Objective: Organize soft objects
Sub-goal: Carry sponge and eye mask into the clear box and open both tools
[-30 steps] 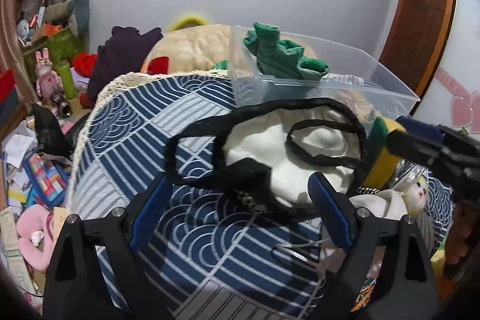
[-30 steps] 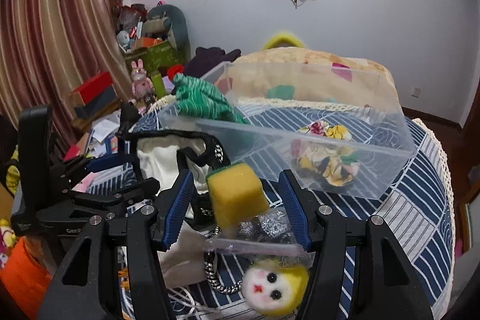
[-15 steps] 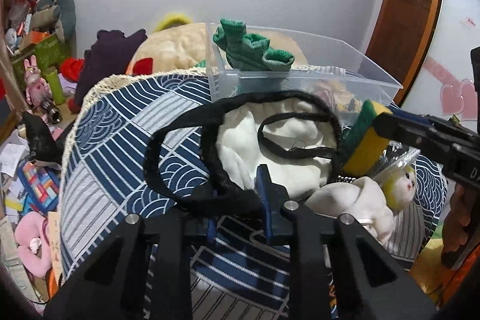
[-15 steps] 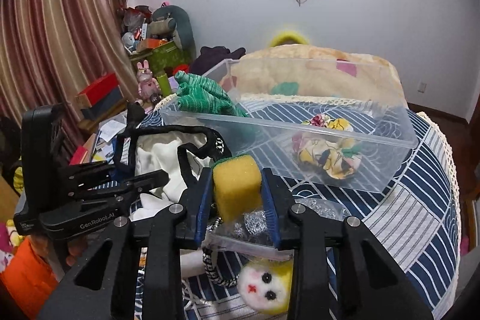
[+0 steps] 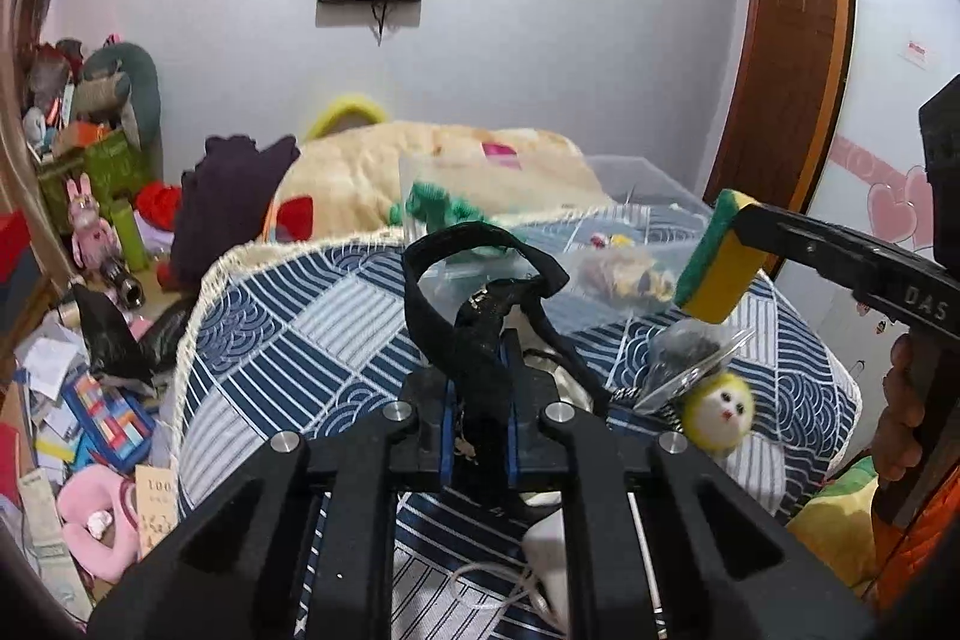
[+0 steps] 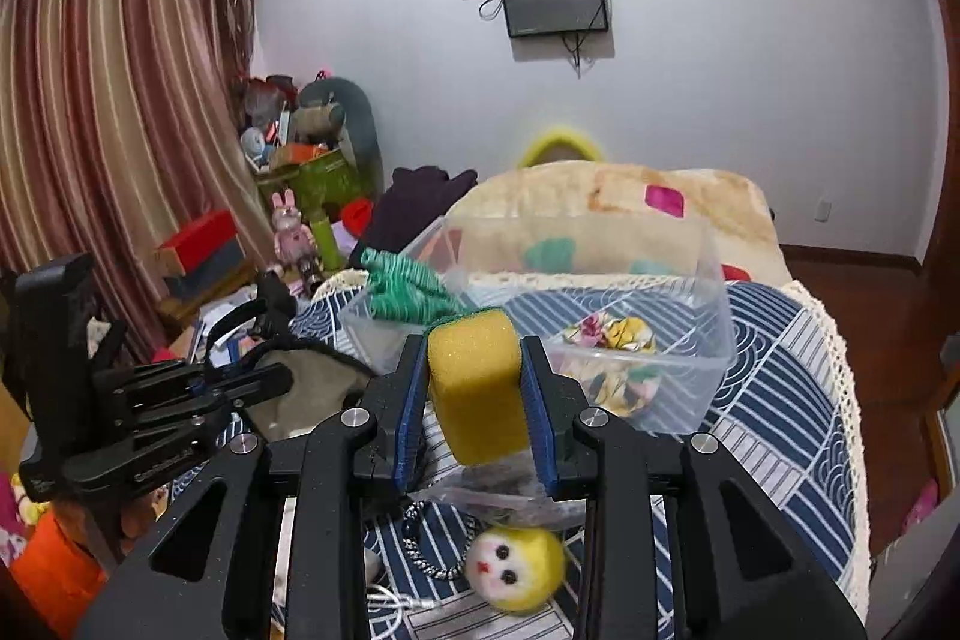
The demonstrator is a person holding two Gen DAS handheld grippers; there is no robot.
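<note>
My left gripper (image 5: 477,400) is shut on the black strap of a cream tote bag (image 5: 480,304) and holds it raised above the blue patterned bedspread (image 5: 288,316); the bag's cream body also shows in the right wrist view (image 6: 312,382). My right gripper (image 6: 477,400) is shut on a yellow and green sponge (image 6: 477,388), lifted off the bed; it also shows in the left wrist view (image 5: 720,262). A clear plastic bin (image 6: 690,358) behind holds a floral cloth (image 6: 612,334), with a green knit piece (image 6: 408,286) over its left rim.
A small yellow-haired doll head (image 6: 519,568) and a clear packet (image 5: 690,358) lie on the bed in front. A beige blanket (image 6: 600,196) is heaped behind the bin. The floor at left is cluttered with toys and boxes (image 5: 90,400). A white cable (image 5: 540,562) lies near me.
Both grippers closed: the left on the bag strap, the right on the sponge. Both have since risen, lifting the strap and the sponge off the bed.
</note>
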